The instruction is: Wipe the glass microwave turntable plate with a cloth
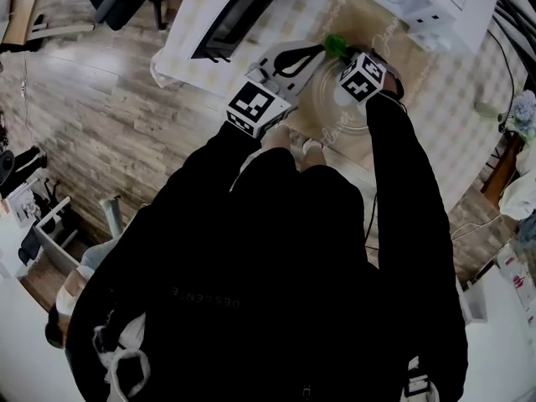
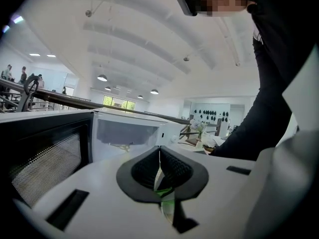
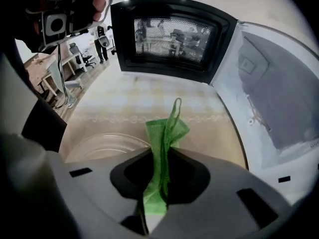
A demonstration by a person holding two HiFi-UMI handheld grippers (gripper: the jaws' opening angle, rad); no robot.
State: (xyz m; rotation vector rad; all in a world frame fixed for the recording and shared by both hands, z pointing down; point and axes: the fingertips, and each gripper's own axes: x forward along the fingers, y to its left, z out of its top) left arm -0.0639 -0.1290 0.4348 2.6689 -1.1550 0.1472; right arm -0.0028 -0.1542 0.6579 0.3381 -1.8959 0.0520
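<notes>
My right hand-held gripper point(image 3: 160, 156) is clamped on a green cloth point(image 3: 167, 131), which stands up out of the closed jaws in a loose fold. Just beyond it and to the left, the glass turntable plate point(image 3: 104, 143) sits on the checked worktop point(image 3: 129, 101) in front of the microwave point(image 3: 271, 88), whose door point(image 3: 172, 34) is swung wide open. My left hand-held gripper point(image 2: 160, 158) is angled upward toward the ceiling. Its jaws are pressed together on a thin clear edge with a green tint, which I read as the plate's rim. From the head view, both grippers meet at the plate's far side, with the cloth between their tips.
</notes>
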